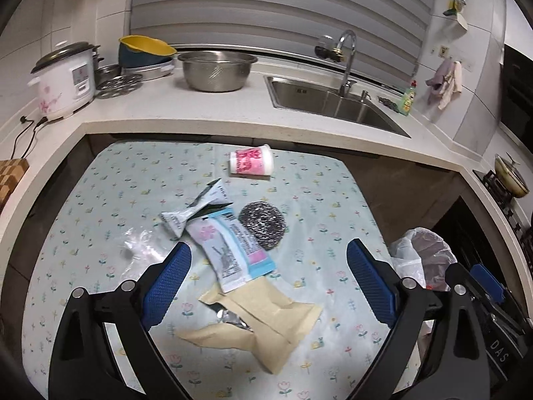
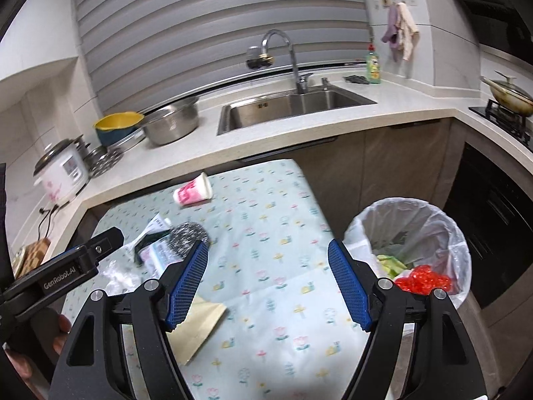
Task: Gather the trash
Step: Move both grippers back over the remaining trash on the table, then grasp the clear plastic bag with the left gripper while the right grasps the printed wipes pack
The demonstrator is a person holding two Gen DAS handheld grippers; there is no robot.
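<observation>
Trash lies on a floral tablecloth: a tipped pink-and-white cup, a grey-white wrapper, a white-blue-pink packet, a steel scourer, a tan paper pouch and clear plastic film. My left gripper is open and empty, above the packet and pouch. My right gripper is open and empty over bare cloth, between the pouch and the lined trash bin. The cup and scourer lie further back.
The bin stands on the floor right of the table and holds red and green waste. A counter behind holds a rice cooker, steel bowl, sink and dish soap. A stove with a pan is at right.
</observation>
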